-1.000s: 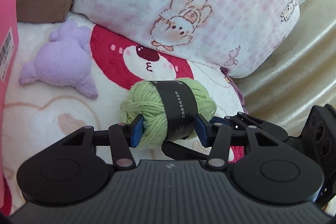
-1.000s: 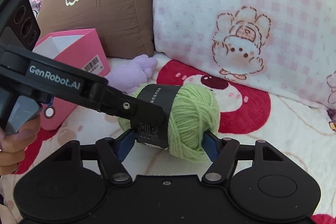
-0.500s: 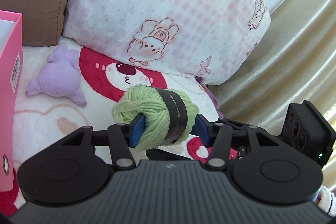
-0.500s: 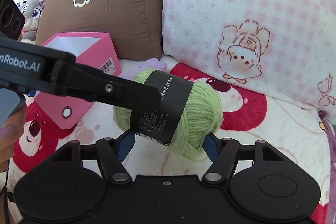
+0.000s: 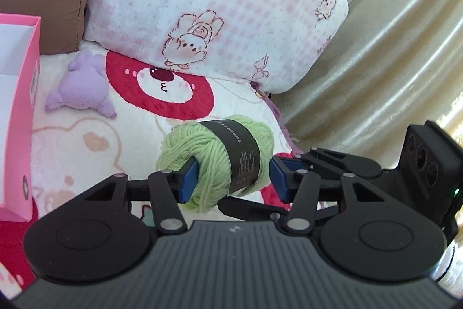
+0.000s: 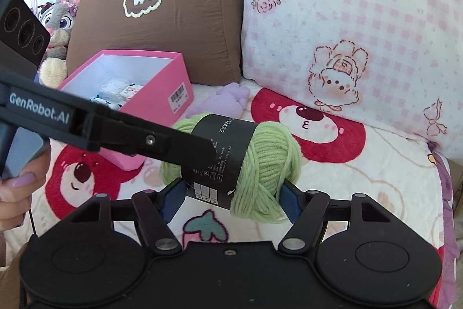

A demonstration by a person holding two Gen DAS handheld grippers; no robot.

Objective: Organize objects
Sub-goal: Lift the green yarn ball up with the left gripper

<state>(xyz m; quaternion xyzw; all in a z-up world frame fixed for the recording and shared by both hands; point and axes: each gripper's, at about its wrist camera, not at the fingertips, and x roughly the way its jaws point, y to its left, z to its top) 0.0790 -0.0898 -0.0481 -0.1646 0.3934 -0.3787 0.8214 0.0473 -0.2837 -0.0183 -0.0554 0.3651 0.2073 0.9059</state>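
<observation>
Green yarn ball, lifted clear of the bed blanket since a second ago, now hangs higher, ready for boxing. Both the left hand-held gripper and right hand-held gripper are clamped on it. Only the right view shows items inside the pink box.
</observation>
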